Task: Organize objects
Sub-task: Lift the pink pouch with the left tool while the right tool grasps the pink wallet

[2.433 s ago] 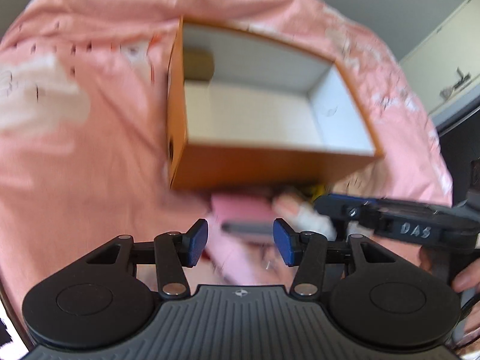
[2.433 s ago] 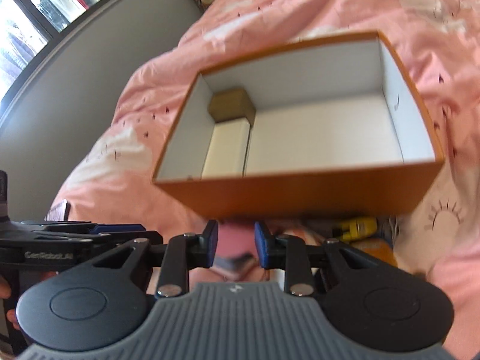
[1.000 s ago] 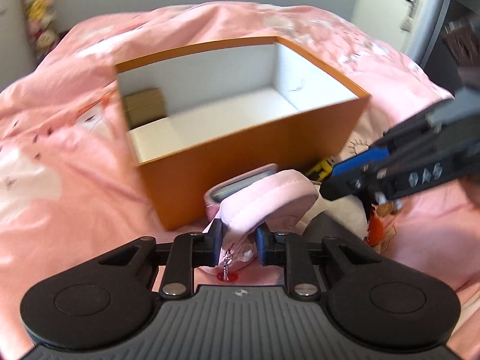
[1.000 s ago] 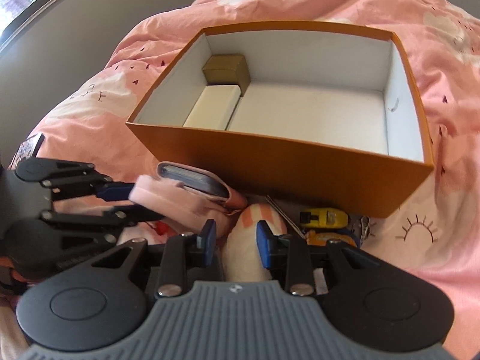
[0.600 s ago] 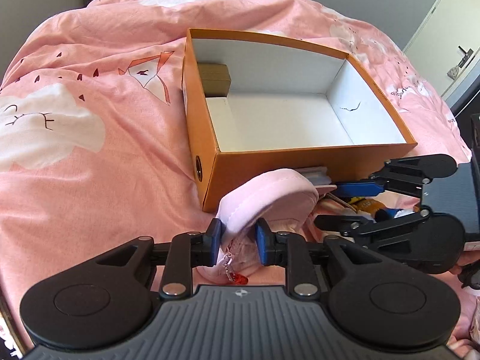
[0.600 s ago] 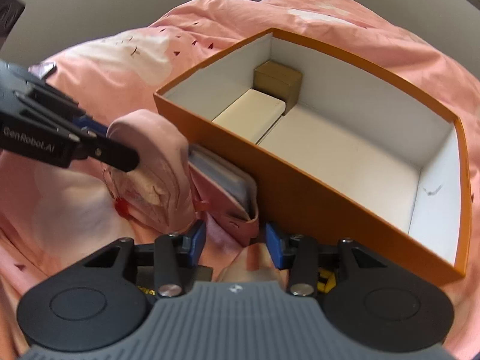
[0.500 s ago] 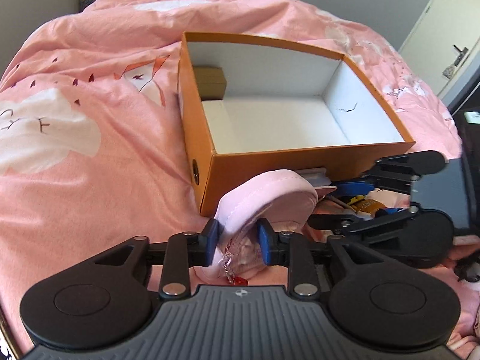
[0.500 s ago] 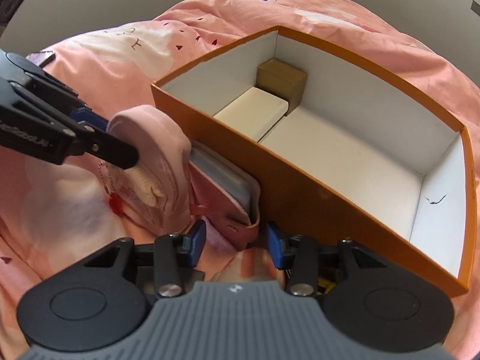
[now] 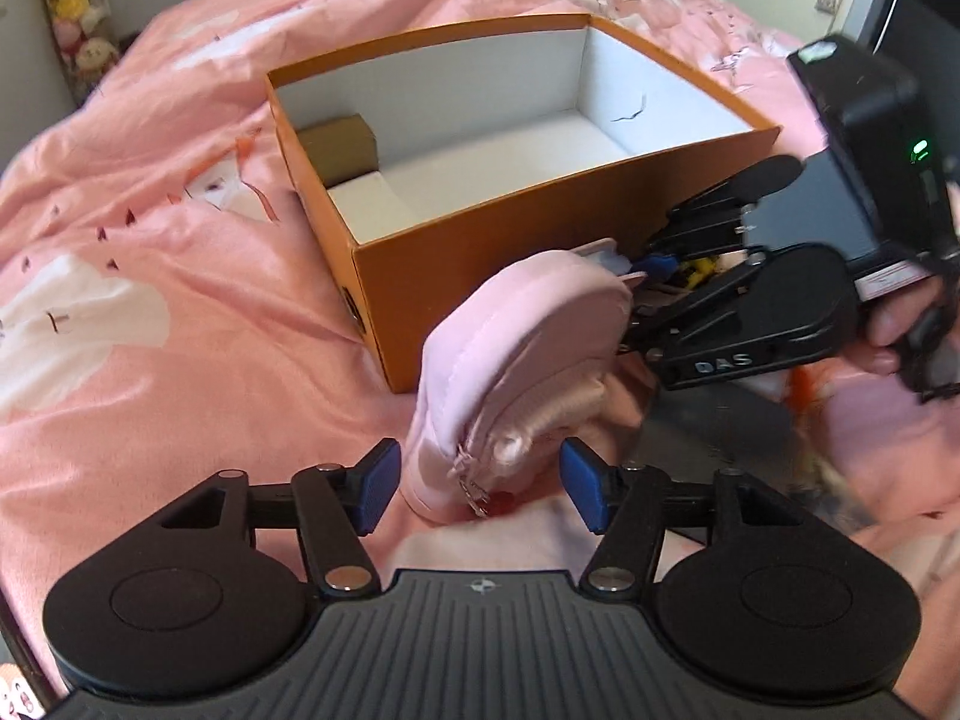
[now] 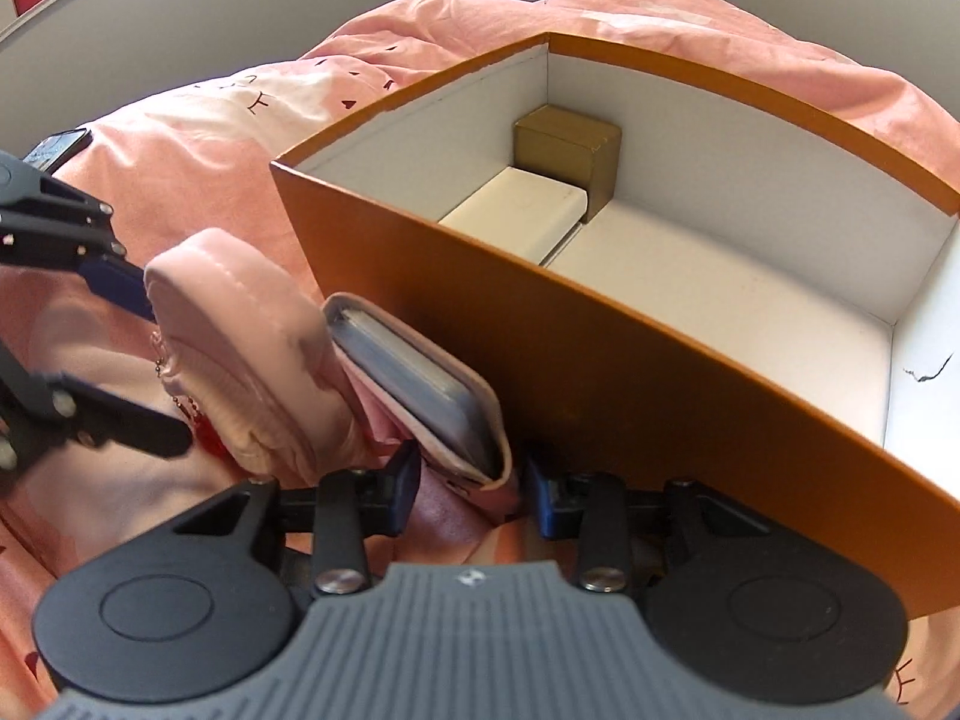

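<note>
Left gripper (image 9: pixel 477 486): released since half a second ago, jaws opening, pink pouch (image 9: pixel 528 348) between, untouched.
Right gripper (image 10: pixel 471 489): closing around pouch's flap; contact unclear.
Pouch: on bedspread (image 9: pixel 150 300), against orange box (image 9: pixel 540 252).

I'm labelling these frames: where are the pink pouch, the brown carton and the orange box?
pink pouch (image 9: pixel 528 324), left wrist view, padded side.
brown carton (image 10: pixel 567 147), right wrist view, front face.
orange box (image 10: pixel 600 360), right wrist view, outer near wall.
</note>
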A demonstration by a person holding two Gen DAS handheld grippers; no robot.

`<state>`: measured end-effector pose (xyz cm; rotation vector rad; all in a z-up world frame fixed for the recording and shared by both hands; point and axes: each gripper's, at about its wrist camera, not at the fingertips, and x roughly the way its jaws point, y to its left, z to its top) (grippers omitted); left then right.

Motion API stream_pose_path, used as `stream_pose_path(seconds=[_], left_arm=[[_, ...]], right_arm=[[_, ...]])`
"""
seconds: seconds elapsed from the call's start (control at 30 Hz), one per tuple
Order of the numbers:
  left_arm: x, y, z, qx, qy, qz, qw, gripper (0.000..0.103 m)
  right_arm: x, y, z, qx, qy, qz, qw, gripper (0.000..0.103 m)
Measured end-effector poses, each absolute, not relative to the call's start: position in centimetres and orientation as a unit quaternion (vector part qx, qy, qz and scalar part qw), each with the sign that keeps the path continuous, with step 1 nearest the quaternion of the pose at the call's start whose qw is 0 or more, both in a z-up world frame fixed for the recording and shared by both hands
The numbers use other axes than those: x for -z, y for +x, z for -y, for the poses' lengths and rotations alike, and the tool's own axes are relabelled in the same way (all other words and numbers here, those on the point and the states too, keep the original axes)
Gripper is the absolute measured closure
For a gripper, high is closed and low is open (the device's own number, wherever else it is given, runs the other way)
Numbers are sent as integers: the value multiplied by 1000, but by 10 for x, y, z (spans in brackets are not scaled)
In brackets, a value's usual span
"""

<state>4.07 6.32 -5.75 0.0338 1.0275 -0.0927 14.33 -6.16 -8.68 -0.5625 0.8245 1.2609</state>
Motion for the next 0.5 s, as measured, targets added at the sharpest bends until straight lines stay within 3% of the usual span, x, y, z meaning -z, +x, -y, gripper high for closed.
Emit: stream_pose_path(seconds=[0.13,0.2,0.5], left_arm=[[64,44,-59,33,13,-485,874,51],[63,43,-59,24,14,-479,878,66],[50,37,-67,24,-39,-469,882,76]], right_arm=[[86,142,63,-565,-249,-362,698,67],[84,139,64,-564,-252,-353,702,68],[66,124,76,-563,-268,-314,716,70]])
